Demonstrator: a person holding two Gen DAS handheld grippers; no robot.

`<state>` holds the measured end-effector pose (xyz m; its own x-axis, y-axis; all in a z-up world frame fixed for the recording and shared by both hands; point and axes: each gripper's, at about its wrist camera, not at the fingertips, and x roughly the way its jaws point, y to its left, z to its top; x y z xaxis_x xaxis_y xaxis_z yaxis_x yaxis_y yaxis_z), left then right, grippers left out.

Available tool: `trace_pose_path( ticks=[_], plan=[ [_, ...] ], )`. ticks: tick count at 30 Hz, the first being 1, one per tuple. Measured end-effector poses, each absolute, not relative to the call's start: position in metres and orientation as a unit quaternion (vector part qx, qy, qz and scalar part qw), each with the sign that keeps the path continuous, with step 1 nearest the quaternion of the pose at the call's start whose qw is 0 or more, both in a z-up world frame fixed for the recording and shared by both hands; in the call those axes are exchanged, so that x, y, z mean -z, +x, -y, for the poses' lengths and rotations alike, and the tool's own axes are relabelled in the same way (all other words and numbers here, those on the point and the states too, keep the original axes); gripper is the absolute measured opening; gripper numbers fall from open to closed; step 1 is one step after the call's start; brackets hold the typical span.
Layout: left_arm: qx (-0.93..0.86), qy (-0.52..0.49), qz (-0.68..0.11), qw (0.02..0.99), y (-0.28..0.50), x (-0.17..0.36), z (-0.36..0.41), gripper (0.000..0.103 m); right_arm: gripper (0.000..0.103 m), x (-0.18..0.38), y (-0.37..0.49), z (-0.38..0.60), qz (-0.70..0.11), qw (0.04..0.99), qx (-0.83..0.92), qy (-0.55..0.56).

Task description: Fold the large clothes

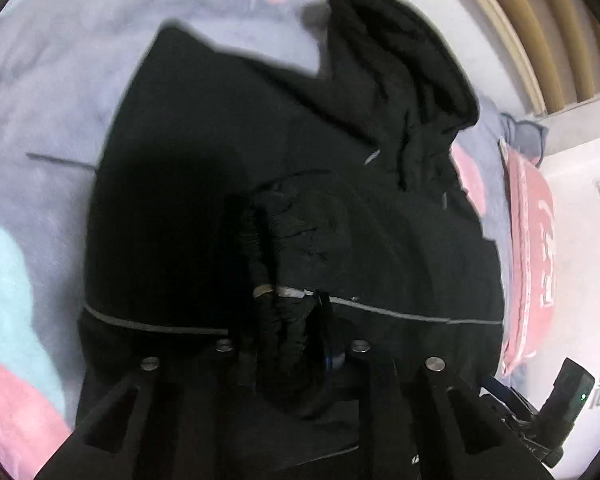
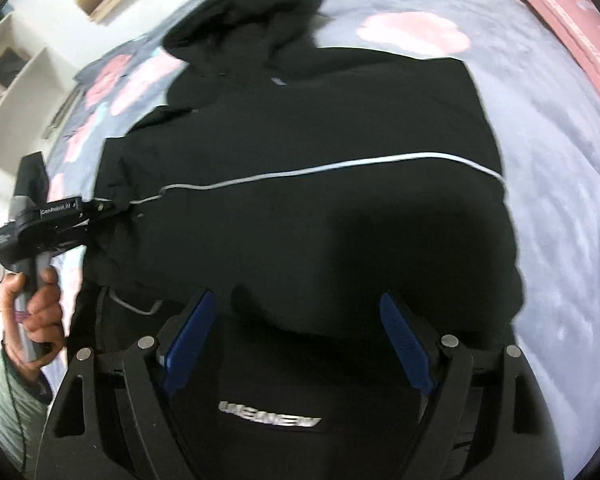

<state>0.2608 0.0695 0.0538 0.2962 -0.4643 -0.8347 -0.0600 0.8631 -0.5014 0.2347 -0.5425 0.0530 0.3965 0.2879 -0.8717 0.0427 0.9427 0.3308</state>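
A large black hooded jacket (image 2: 320,128) with a thin grey stripe lies spread on the bed, hood (image 2: 248,16) toward the far side. In the left wrist view the jacket (image 1: 188,168) fills the middle, and my left gripper (image 1: 296,344) is shut on a bunched fold of its black fabric. That gripper also shows in the right wrist view (image 2: 108,206), pinching the jacket's left edge. My right gripper (image 2: 296,344) is open, blue pads (image 2: 404,344) wide apart, hovering over the jacket's lower part near a white logo (image 2: 270,414).
The bedspread (image 2: 548,128) is lavender with pink and teal patches. A pink pillow (image 1: 534,248) lies at the bed's right edge in the left wrist view. A wooden slatted headboard (image 1: 540,28) and white wall stand beyond. White shelves (image 2: 16,80) are at left.
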Motion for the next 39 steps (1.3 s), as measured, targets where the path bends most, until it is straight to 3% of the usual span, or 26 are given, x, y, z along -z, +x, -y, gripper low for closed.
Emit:
trace_pose_path(
  ticks=[5,8,12,18,23,26,34,39],
  plan=[
    [0.147,-0.247,-0.49,0.823,0.232,-0.124,-0.108,0.019,0.086,-0.076,0.249,0.558,-0.517,0.847,-0.032,0.116],
    [0.14,-0.258,-0.524,0.8,0.233,-0.1,-0.139,0.02,0.086,-0.073,0.267,0.557,-0.516,0.849,-0.015,0.111],
    [0.107,-0.172,-0.592,0.78,0.238,-0.035,-0.125,0.035,0.088,-0.023,0.3,0.539,-0.569,0.82,0.037,0.059],
    [0.096,-0.067,-0.574,0.811,0.231,-0.06,-0.098,0.042,0.09,-0.009,0.304,0.535,-0.575,0.816,0.047,0.032],
    [0.075,-0.115,-0.516,0.845,0.209,-0.113,-0.141,0.042,0.09,-0.042,0.287,0.545,-0.559,0.826,-0.021,0.067],
    [0.109,-0.164,-0.498,0.844,0.205,-0.125,-0.142,0.048,0.09,-0.07,0.266,0.529,-0.518,0.851,-0.058,0.066],
    [0.11,-0.126,-0.586,0.793,0.232,-0.026,-0.047,0.051,0.09,-0.015,0.272,0.478,-0.566,0.823,-0.04,-0.002],
    [0.107,-0.127,-0.591,0.789,0.238,-0.04,-0.045,0.051,0.091,-0.019,0.274,0.479,-0.585,0.808,-0.058,-0.029]
  ],
)
